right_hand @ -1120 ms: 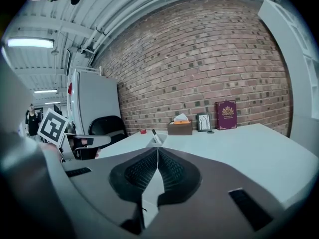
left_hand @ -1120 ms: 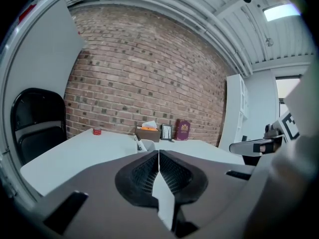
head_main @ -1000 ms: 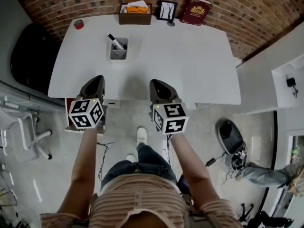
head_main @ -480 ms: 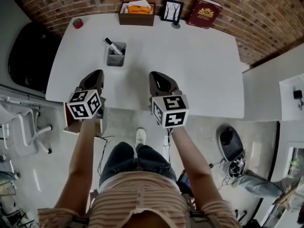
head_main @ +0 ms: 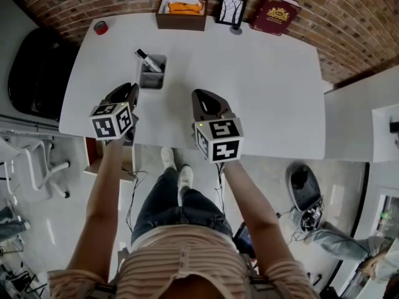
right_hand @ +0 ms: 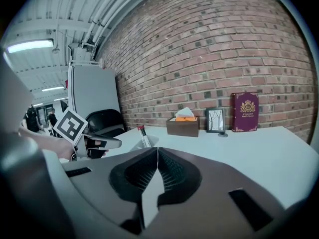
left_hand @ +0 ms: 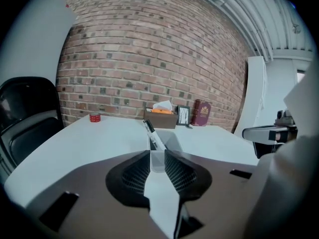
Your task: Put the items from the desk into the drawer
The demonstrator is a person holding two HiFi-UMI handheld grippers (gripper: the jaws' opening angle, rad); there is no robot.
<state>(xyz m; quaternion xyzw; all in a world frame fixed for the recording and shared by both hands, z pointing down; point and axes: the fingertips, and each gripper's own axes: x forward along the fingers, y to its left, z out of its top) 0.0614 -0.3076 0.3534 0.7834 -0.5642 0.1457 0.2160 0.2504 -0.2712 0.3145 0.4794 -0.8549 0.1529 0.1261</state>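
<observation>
The left gripper (head_main: 126, 90) is held over the near edge of the white desk (head_main: 262, 86). Its jaws are parted a bit and have just been opening, with nothing caught between them. In the left gripper view only desk and the grey pen holder (left_hand: 167, 139) are seen through the gap. The right gripper (head_main: 206, 98) is held alongside at about 3 o'clock from the left one. Its jaws are closed tip to tip with nothing pinched in them. Black-and-white square marker patterns are carried on both cubes, no letters.

Working outward from the left gripper in the head view, the pen holder (head_main: 153, 72) is found close by at roughly 2 o'clock. A black-and-white marker (head_main: 148, 60) is stuck in it at a slant. There's a label on the marker but it's too small to be read. A small red round thing (head_main: 100, 27) is parked at about 11 o'clock, near the far left corner.

From the right gripper, three things are lined up along the brick wall (head_main: 324, 17):
- a brown tissue box (head_main: 181, 14) with an orange top, between 11 and 12 o'clock
- a small framed picture of bare trees (head_main: 231, 9), between 12 and 1
- a maroon book (head_main: 275, 13) at 1 o'clock, stamped with a gold crest; any lettering under it can't be made out

A red-brown box shape (head_main: 92, 156) is spotted under the desk's left end. Whether that's the drawer can't be told. A black chair (head_main: 34, 73) is parked at 9 o'clock.
</observation>
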